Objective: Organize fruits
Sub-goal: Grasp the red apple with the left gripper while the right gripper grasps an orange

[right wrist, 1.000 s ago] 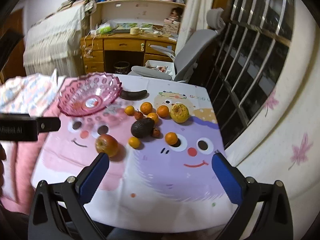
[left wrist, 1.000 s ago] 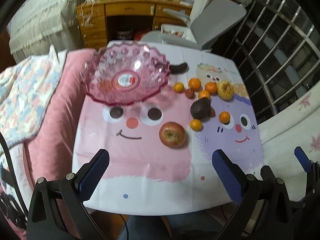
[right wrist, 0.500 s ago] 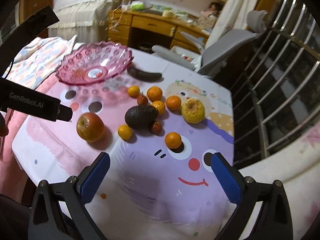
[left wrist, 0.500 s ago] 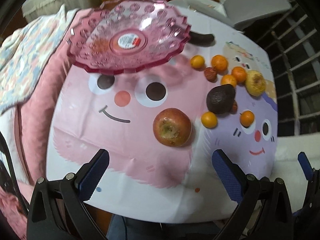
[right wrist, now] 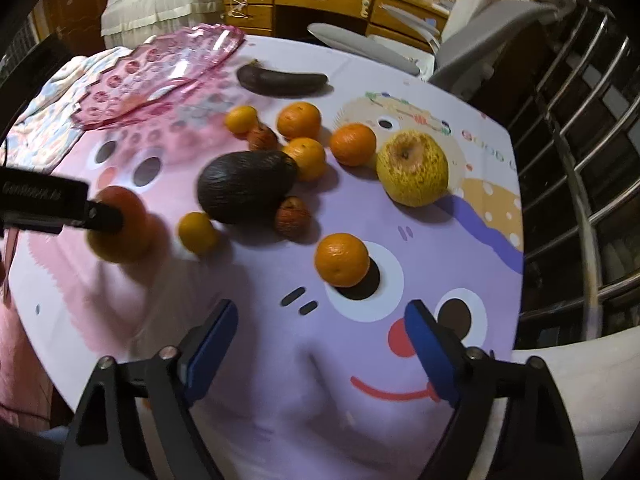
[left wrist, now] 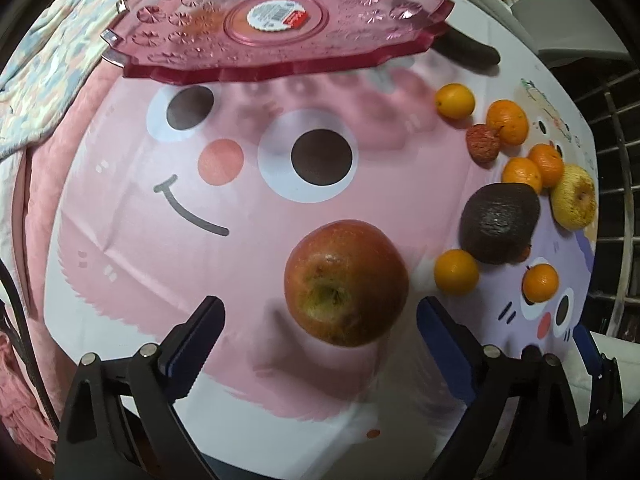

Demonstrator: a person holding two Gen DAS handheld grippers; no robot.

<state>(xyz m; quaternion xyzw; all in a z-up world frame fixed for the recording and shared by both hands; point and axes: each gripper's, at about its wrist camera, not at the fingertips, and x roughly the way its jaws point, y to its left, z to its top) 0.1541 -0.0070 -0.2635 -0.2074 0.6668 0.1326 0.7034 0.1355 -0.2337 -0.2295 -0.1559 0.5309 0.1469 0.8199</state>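
Left wrist: avocado (left wrist: 499, 222), oranges (left wrist: 456, 272) beside apple (left wrist: 346, 282), perhaps touching.

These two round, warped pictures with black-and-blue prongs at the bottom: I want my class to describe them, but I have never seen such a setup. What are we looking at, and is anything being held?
No robot here: a person holds a two-fingered claw in each hand, each with a wide-angle camera looking along its fingers. One picture is from the left claw, the other from the right claw.

On the cartoon tablecloth lie loose fruits and an empty pink glass bowl. The left view looks almost straight down at a red apple, which sits just ahead of the fingers, not yet between them. The right view faces a small orange, with a dark avocado, a yellow pear-like fruit, more oranges and a blackened banana beyond.

Nothing is held. Both claws have just been closing a little, with nothing between them.
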